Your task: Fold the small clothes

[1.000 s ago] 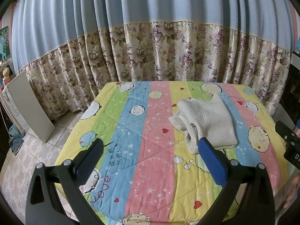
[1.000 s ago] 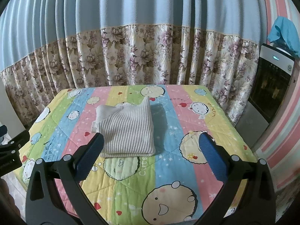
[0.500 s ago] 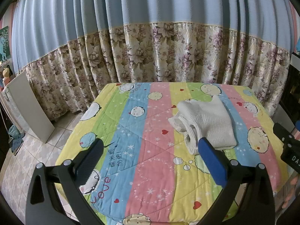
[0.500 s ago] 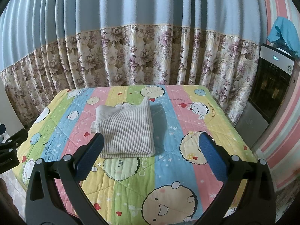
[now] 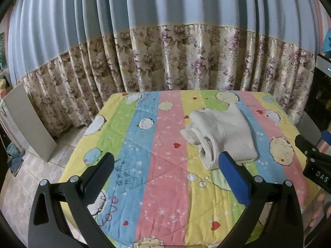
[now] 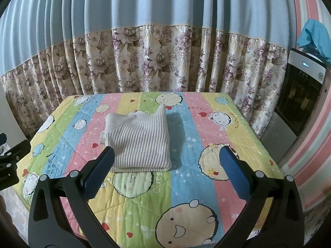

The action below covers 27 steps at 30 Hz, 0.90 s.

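A white ribbed knit garment (image 5: 222,132) lies folded into a compact rectangle on the striped cartoon quilt (image 5: 165,165), right of the middle in the left wrist view. In the right wrist view the same garment (image 6: 140,142) sits centre-left on the quilt (image 6: 206,144). My left gripper (image 5: 165,165) is open, held back over the near part of the table, nothing between its fingers. My right gripper (image 6: 165,163) is open too, just short of the garment's near edge, holding nothing. The right gripper's body (image 5: 314,161) shows at the right edge of the left wrist view.
A blue and floral curtain (image 6: 155,51) hangs close behind the table. A dark water dispenser (image 6: 300,103) with a blue cloth (image 6: 314,35) on top stands at the right. A grey board (image 5: 26,122) leans at the left over tiled floor (image 5: 31,177).
Both grippers have drawn back a little from the table; the folded garment has not moved and both grippers stay open.
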Each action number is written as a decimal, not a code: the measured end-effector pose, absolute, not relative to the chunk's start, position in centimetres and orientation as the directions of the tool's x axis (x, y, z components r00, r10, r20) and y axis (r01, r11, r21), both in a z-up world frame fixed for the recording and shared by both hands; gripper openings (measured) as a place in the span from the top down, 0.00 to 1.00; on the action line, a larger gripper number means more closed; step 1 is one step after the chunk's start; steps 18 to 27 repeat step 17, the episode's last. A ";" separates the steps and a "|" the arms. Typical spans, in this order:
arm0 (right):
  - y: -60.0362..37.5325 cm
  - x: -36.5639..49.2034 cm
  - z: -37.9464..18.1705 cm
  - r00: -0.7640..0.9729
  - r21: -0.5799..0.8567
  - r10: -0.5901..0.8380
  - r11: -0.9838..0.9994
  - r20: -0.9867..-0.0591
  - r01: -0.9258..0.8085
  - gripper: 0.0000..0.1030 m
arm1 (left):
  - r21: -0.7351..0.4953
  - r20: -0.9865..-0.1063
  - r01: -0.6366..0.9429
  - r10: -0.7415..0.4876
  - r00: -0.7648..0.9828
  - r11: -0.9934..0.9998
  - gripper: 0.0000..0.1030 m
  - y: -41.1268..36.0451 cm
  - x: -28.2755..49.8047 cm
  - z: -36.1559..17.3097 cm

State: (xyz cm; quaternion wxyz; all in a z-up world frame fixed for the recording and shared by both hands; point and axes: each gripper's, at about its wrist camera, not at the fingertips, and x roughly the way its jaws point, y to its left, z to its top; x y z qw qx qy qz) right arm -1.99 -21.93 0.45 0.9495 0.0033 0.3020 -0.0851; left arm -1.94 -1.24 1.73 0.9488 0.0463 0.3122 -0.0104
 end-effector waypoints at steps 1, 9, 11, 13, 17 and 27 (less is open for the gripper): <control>-22.0 -1.9 0.3 0.802 -0.049 -0.164 0.985 -0.574 0.167 0.03 | 0.088 -0.582 0.044 0.015 0.813 0.995 0.02 -1.3 -2.1 1.7; -22.4 -1.6 -0.8 0.797 -0.060 -0.174 0.984 -0.579 0.171 0.03 | 0.120 -0.582 0.017 0.056 0.811 0.993 0.02 -1.4 -2.3 1.6; -22.3 -1.6 -0.6 0.798 -0.056 -0.170 0.984 -0.579 0.168 0.03 | 0.121 -0.599 0.008 0.067 0.798 0.993 0.02 -1.4 -2.0 1.4; -22.4 -1.5 -0.8 0.797 -0.057 -0.168 0.984 -0.580 0.166 0.03 | 0.115 -0.608 0.014 0.059 0.792 0.993 0.02 -1.5 -1.9 1.2; -22.4 -1.5 -1.0 0.796 -0.058 -0.167 0.985 -0.582 0.165 0.03 | 0.109 -0.614 0.013 0.057 0.787 0.994 0.02 -1.5 -1.7 0.9; -22.4 -1.5 -1.0 0.796 -0.058 -0.167 0.985 -0.582 0.165 0.03 | 0.109 -0.614 0.013 0.057 0.787 0.994 0.02 -1.5 -1.7 0.9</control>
